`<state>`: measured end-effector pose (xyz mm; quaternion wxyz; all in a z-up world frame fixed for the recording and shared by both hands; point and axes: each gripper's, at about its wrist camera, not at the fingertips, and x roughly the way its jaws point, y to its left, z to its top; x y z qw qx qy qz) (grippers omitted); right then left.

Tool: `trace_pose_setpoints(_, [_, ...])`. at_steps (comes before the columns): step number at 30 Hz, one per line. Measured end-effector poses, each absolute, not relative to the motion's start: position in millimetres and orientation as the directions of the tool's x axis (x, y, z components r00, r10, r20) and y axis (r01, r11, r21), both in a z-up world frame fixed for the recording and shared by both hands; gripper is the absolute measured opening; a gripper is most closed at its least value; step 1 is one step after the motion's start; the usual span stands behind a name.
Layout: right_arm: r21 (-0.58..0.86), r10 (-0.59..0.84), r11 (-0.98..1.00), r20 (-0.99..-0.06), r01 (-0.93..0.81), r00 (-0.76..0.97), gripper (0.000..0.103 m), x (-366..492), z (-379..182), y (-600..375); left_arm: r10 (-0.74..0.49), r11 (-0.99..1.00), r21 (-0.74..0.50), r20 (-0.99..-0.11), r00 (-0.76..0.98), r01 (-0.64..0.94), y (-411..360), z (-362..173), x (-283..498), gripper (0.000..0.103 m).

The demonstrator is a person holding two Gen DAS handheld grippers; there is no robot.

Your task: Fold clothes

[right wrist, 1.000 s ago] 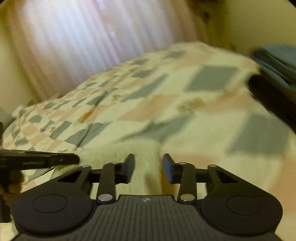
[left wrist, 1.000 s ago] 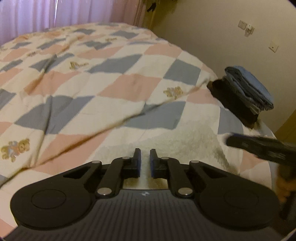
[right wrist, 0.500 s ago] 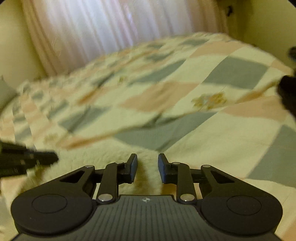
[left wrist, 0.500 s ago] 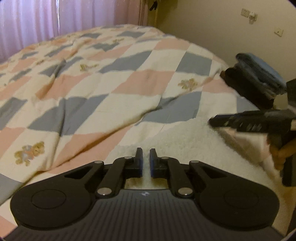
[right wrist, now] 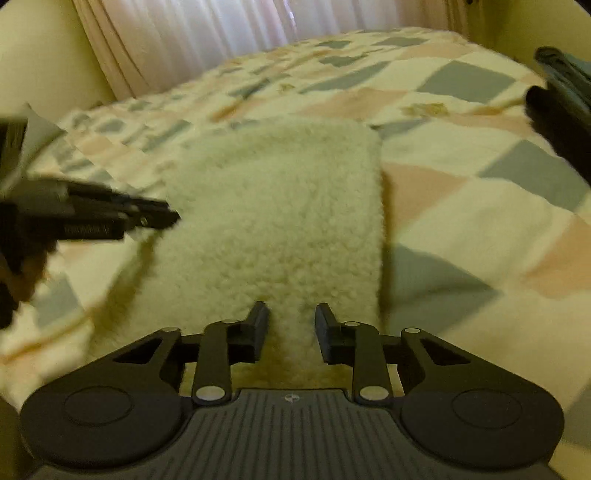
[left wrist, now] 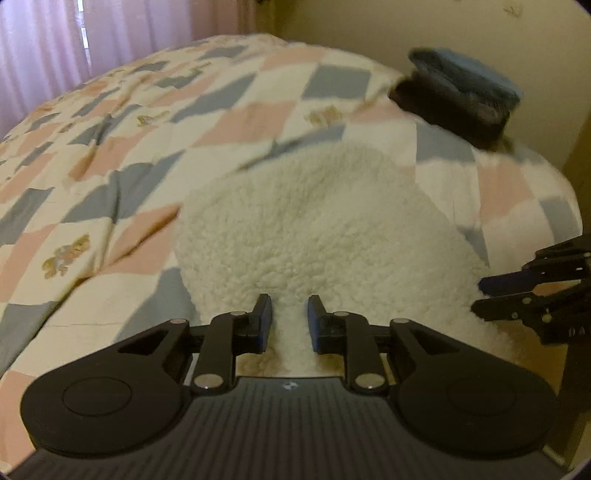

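The fleece garment (left wrist: 325, 229) lies folded into a compact block on the bed (left wrist: 110, 155); both tools, left tool (left wrist: 285, 320) and right tool (right wrist: 291, 325), are released. Stacking it probably remains.

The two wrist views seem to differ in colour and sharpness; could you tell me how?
Left wrist view: pinkish cast, fleece fairly sharp, quilt and clothes stack smeared by motion. Right wrist view: yellow-green cast, left gripper blurred, bright curtain washed out, shadow along the fleece's right edge. Both bend straight lines, fisheye style.
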<state>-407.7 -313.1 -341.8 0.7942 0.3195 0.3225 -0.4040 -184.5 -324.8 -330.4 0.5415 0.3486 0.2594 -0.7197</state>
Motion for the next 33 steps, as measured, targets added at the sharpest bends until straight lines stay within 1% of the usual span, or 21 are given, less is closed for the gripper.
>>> trace_pose_setpoints(2, [0.248, -0.437, 0.441, -0.78, 0.863, 0.447, 0.028, -410, -337, -314, -0.609, -0.291, 0.026, -0.776, -0.164, 0.956, -322, -324, -189, 0.018])
trace_pose_setpoints(4, [0.234, -0.442, 0.43, -0.788, 0.872, 0.429, 0.03, -411, -330, -314, -0.61, -0.285, 0.001, -0.771, -0.181, 0.958, -315, -313, -189, 0.017])
trace_pose_setpoints(9, [0.237, -0.495, 0.444, -0.739, 0.864, 0.457, 0.03, -411, -303, -297, -0.593, -0.267, -0.079, -0.773, -0.228, 0.961, -286, -294, -185, 0.018])
trace_pose_setpoints(11, [0.224, -0.486, 0.432, -0.759, 0.874, 0.434, 0.03, -407, -311, -291, -0.562, -0.269, -0.097, -0.792, -0.238, 0.958, -273, -300, -186, 0.018])
trace_pose_setpoints(14, [0.19, -0.46, 0.409, -0.802, 0.892, 0.382, 0.03, -400, -335, -286, -0.501, -0.267, -0.096, -0.836, -0.224, 0.959, -262, -326, -189, 0.018])
trace_pose_setpoints(17, [0.185, -0.471, 0.384, -0.803, 0.905, 0.364, 0.03, -397, -348, -285, -0.498, -0.26, -0.103, -0.837, -0.225, 0.96, -263, -342, -188, 0.018])
trace_pose_setpoints(20, [0.166, -0.501, 0.337, -0.802, 0.927, 0.326, 0.03, -394, -339, -280, -0.505, -0.239, -0.124, -0.831, -0.232, 0.963, -262, -337, -185, 0.018])
trace_pose_setpoints(23, [0.18, -0.518, 0.249, -0.806, 0.951, 0.288, 0.032, -392, -324, -266, -0.486, -0.211, -0.129, -0.846, -0.219, 0.969, -251, -323, -179, 0.018])
trace_pose_setpoints(24, [0.189, -0.52, 0.211, -0.809, 0.959, 0.274, 0.034, -391, -318, -260, -0.473, -0.201, -0.128, -0.855, -0.211, 0.971, -246, -318, -176, 0.018])
trace_pose_setpoints(26, [0.219, -0.523, 0.135, -0.813, 0.966, 0.258, 0.042, -387, -303, -244, -0.442, -0.177, -0.118, -0.877, -0.186, 0.977, -235, -309, -169, 0.025])
trace_pose_setpoints(27, [0.236, -0.524, 0.097, -0.814, 0.967, 0.252, 0.051, -386, -295, -236, -0.427, -0.162, -0.108, -0.888, -0.169, 0.981, -229, -305, -167, 0.027])
trace_pose_setpoints(28, [0.256, -0.518, 0.059, -0.818, 0.965, 0.249, 0.057, -384, -287, -228, -0.415, -0.15, -0.109, -0.895, -0.162, 0.983, -222, -298, -162, 0.027])
trace_pose_setpoints(29, [0.284, -0.504, 0.025, -0.825, 0.958, 0.258, 0.058, -383, -280, -220, -0.404, -0.138, -0.114, -0.9, -0.161, 0.984, -214, -290, -158, 0.028])
trace_pose_setpoints(30, [0.317, -0.487, -0.006, -0.83, 0.948, 0.274, 0.058, -382, -272, -212, -0.398, -0.127, -0.118, -0.903, -0.159, 0.985, -206, -281, -153, 0.031])
trace_pose_setpoints(31, [0.341, -0.472, -0.032, -0.834, 0.939, 0.287, 0.062, -381, -265, -205, -0.395, -0.114, -0.121, -0.905, -0.157, 0.986, -197, -271, -148, 0.033])
trace_pose_setpoints(33, [0.375, -0.446, -0.072, -0.841, 0.924, 0.307, 0.066, -381, -249, -192, -0.41, -0.106, -0.105, -0.902, -0.14, 0.989, -180, -248, -143, 0.035])
